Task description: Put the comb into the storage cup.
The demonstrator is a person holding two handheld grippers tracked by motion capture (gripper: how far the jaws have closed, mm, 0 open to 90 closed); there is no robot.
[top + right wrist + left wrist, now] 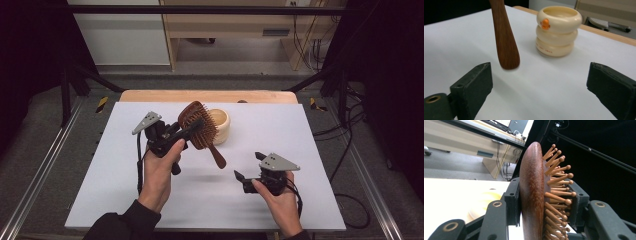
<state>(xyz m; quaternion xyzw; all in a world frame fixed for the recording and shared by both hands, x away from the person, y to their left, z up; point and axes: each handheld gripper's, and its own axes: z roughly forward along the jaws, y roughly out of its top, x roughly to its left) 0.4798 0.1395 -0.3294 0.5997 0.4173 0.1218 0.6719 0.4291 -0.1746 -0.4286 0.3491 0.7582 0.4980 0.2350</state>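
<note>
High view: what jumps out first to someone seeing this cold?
The dark wooden hairbrush, held off the white table near its middle: the left gripper is clamped across its head, bristles to one side, handle hanging down toward the person. Just behind it stands a cream ringed cup with an orange spot on its rim. The right gripper sits low at the near right, jaws wide apart with nothing between them.

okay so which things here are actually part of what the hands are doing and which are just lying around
In use: wooden hairbrush, clamped at its head by the left gripper; right gripper, open near the handle; cream holder.
Lying about: desk and cables behind the table.
</note>
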